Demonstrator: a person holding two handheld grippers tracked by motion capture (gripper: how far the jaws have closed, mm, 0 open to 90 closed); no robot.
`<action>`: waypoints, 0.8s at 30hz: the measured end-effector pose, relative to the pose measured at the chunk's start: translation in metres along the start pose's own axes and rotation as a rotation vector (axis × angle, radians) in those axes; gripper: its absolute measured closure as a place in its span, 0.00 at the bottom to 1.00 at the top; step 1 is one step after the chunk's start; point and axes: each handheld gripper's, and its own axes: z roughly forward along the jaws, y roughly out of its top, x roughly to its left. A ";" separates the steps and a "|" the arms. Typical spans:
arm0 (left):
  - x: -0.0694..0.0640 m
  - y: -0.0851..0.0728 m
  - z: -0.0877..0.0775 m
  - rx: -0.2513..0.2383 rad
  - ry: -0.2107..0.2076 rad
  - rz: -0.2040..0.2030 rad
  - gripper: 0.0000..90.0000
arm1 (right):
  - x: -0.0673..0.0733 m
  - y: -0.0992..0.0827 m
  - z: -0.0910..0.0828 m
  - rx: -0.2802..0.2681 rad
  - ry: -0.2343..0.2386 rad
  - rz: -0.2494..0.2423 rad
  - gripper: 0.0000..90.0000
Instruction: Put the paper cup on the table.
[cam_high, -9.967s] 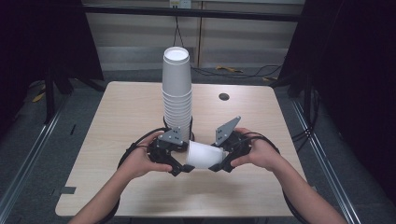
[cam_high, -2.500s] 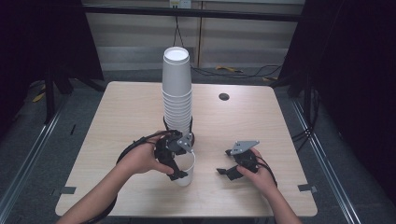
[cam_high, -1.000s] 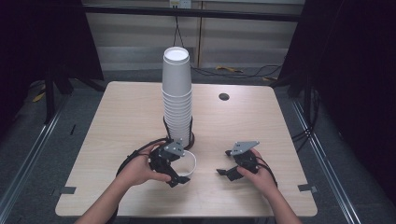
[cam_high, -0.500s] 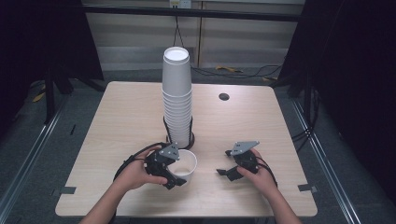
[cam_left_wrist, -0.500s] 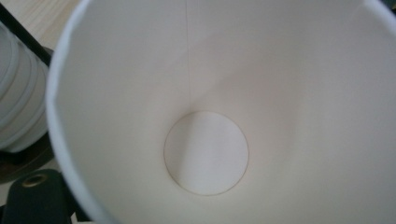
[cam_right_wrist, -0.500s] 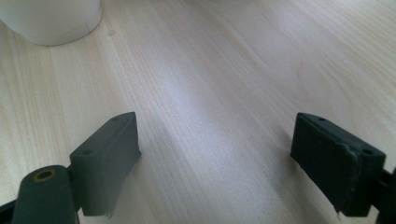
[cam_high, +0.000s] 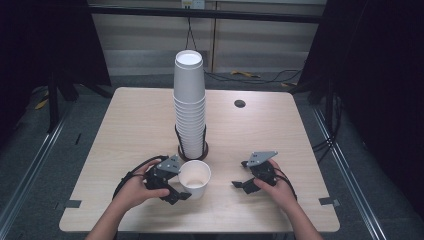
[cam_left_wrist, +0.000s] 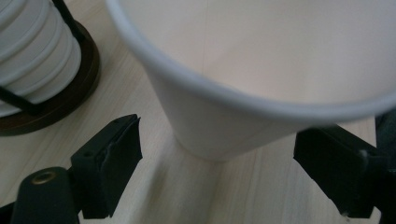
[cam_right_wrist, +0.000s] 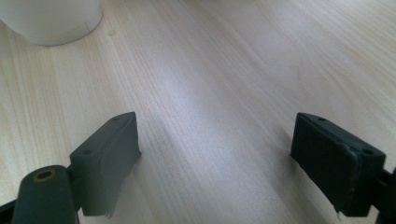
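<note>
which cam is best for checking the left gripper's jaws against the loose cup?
Left gripper view: the cup stands upright between both black pads, which have just been closing, with gaps visible either side. The high view shows the left gripper beside it, jaws small. The right gripper view catches the cup's base.

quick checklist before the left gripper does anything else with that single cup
1. Single cup upright on the table: ok.
2. Left gripper jaws apart from the cup wall after just closing somewhat, cup base ahead of them: ok.
3. Cup apart from the cup stack and its holder: ok.
4. Right gripper open, apart from the cup: ok.
5. Cup empty inside: ok.
6. Stack seated straight in the holder: cannot tell.
</note>
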 end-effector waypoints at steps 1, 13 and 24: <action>0.000 -0.002 -0.001 -0.003 0.001 -0.005 0.17 | 0.000 0.000 0.000 0.000 0.000 0.000 0.17; 0.009 -0.021 -0.013 -0.011 0.056 -0.022 0.17 | 0.000 0.000 0.000 0.000 0.000 0.000 0.17; 0.016 -0.036 -0.023 -0.042 0.086 -0.060 0.17 | 0.000 0.000 0.000 0.000 0.000 0.000 0.17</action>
